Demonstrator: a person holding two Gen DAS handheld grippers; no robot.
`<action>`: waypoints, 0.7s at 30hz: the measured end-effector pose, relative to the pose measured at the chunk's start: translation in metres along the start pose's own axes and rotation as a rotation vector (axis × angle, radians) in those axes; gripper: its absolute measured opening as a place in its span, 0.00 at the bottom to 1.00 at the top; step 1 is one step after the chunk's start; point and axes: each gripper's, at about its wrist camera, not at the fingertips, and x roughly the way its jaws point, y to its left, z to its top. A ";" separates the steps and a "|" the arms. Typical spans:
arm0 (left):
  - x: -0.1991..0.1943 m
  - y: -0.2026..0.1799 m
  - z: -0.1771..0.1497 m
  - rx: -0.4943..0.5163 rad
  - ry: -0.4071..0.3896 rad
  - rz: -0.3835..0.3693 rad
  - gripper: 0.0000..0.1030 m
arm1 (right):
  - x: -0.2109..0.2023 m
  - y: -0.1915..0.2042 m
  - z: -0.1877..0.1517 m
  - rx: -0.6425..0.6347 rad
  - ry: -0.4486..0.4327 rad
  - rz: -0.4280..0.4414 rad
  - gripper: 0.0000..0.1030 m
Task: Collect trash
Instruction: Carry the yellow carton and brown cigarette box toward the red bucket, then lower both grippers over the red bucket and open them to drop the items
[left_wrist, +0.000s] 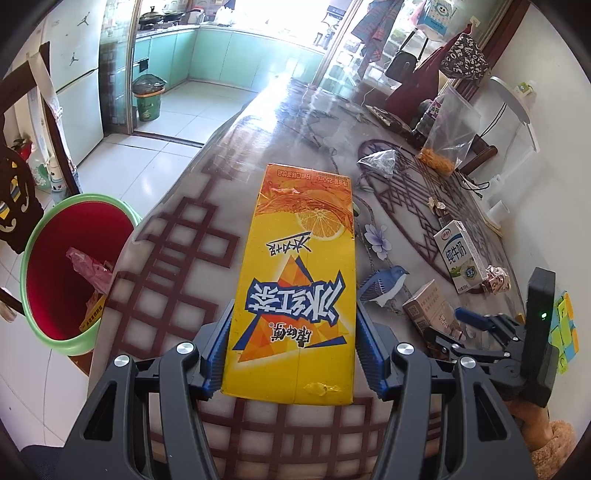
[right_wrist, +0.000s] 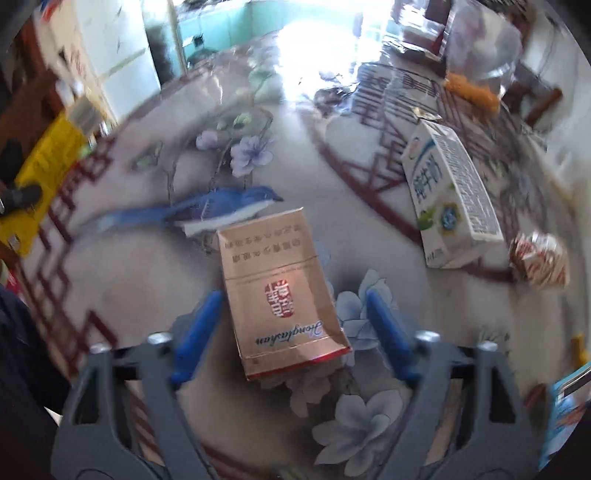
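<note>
Left tongs (left_wrist: 291, 354) clamping yellow carton (left_wrist: 295, 280), right tongs (right_wrist: 291, 332) parted — astride cigarette pack (right_wrist: 280, 291)

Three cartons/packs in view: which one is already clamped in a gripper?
The yellow iced-tea carton, pinched in the left gripper. The white milk carton lies untouched; the gold cigarette pack sits between open right gripper fingers.

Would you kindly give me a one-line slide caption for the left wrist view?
Left gripper grips a yellow iced-tea carton above the patterned table, beside a red waste bin.
</note>
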 end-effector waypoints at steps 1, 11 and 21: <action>-0.001 0.000 0.001 0.002 -0.002 0.003 0.54 | 0.000 0.001 0.000 -0.001 -0.003 -0.015 0.54; -0.010 0.024 0.010 -0.028 -0.020 0.036 0.54 | -0.008 -0.014 0.014 0.290 0.002 0.318 0.53; -0.028 0.075 0.015 -0.109 -0.057 0.091 0.54 | -0.016 0.031 0.043 0.292 0.017 0.485 0.53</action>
